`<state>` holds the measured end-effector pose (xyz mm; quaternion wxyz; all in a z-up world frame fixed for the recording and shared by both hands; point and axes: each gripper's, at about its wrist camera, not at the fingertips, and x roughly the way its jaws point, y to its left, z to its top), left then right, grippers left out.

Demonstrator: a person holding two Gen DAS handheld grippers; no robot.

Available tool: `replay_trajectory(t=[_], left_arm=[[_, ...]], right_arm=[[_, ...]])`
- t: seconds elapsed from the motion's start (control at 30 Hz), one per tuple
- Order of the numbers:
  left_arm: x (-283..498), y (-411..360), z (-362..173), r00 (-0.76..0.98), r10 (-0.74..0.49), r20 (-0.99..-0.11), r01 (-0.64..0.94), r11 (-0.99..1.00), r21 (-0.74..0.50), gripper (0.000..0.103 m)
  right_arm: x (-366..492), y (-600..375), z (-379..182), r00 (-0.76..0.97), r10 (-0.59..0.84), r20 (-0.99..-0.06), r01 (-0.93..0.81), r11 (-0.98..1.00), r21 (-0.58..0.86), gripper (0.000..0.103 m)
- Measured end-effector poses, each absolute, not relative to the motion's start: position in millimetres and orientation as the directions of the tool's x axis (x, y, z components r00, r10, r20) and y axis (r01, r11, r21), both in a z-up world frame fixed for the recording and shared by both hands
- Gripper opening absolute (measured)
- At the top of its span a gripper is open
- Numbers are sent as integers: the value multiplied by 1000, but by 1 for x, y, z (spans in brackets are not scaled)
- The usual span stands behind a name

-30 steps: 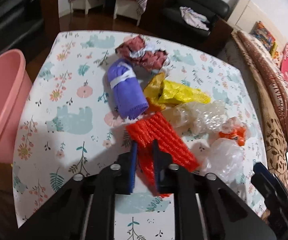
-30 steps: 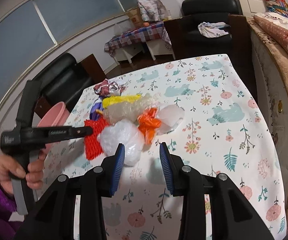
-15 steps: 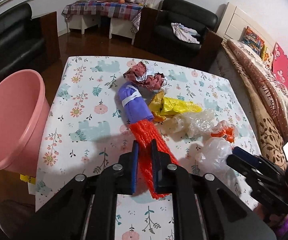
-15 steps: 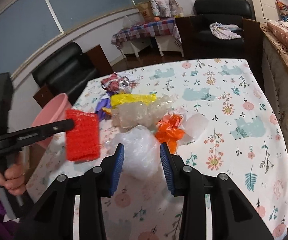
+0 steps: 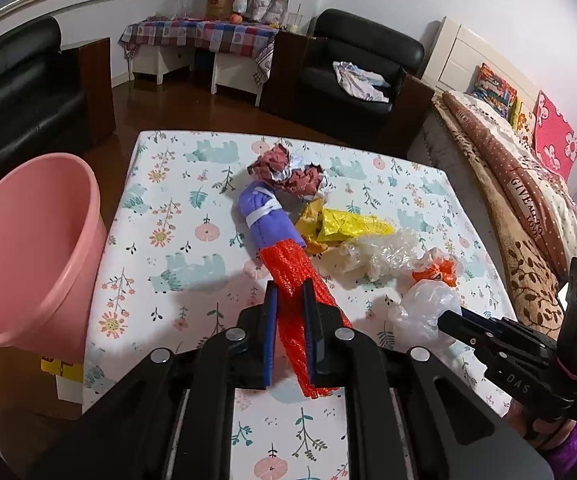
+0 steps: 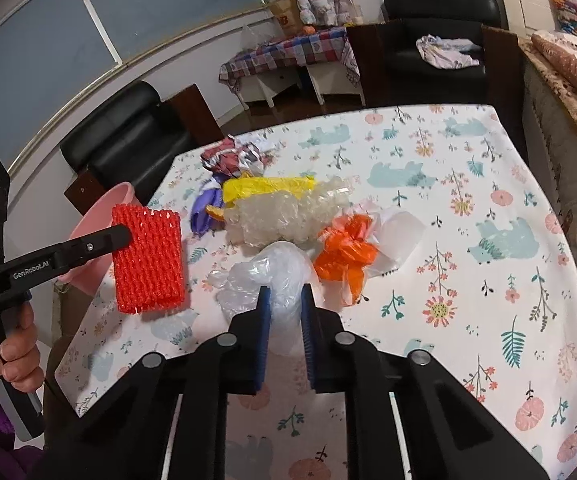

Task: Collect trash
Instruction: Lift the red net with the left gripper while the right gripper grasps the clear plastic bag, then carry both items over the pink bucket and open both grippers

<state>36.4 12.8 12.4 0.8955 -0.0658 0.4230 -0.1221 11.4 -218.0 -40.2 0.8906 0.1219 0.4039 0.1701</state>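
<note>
My left gripper (image 5: 290, 294) is shut on a red foam net (image 5: 294, 276) and holds it above the floral table (image 5: 168, 216); the net also shows in the right wrist view (image 6: 147, 258). My right gripper (image 6: 284, 300) is shut on a clear plastic bag (image 6: 276, 270), which shows in the left wrist view too (image 5: 422, 310). On the table lie a purple roll (image 5: 268, 220), a crumpled red-white wrapper (image 5: 288, 172), a yellow bag (image 5: 348, 226), a clear crinkled wrap (image 5: 380, 250) and an orange bag (image 5: 438, 272).
A pink bin (image 5: 28, 248) stands off the table's left edge, also seen in the right wrist view (image 6: 92, 216). A bed with blankets (image 5: 528, 208) runs along the right side. Black armchairs (image 5: 352, 64) and a low side table stand beyond.
My left gripper lifted the red net off the table and drew back. My right gripper moved forward and closed on the clear plastic bag.
</note>
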Motion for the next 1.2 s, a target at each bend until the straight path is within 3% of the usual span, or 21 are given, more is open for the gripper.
replay_trajectory(t=[0.4,0.8,1.2], left_arm=[[23,44,47,710,-253,-657,145,966,-215,11],[2,140,94,854,-9,-520,-68,989,-130,11],[-1,210,72,827,161,-539,-246,965,-90,11]], right_arm=[[12,-178,11,642,470,-606,-327,883,337,12],[47,-57,70,576,604,-551,-535,788,304,12],[94,63,51,458,647,-610,-580,737,346,12]])
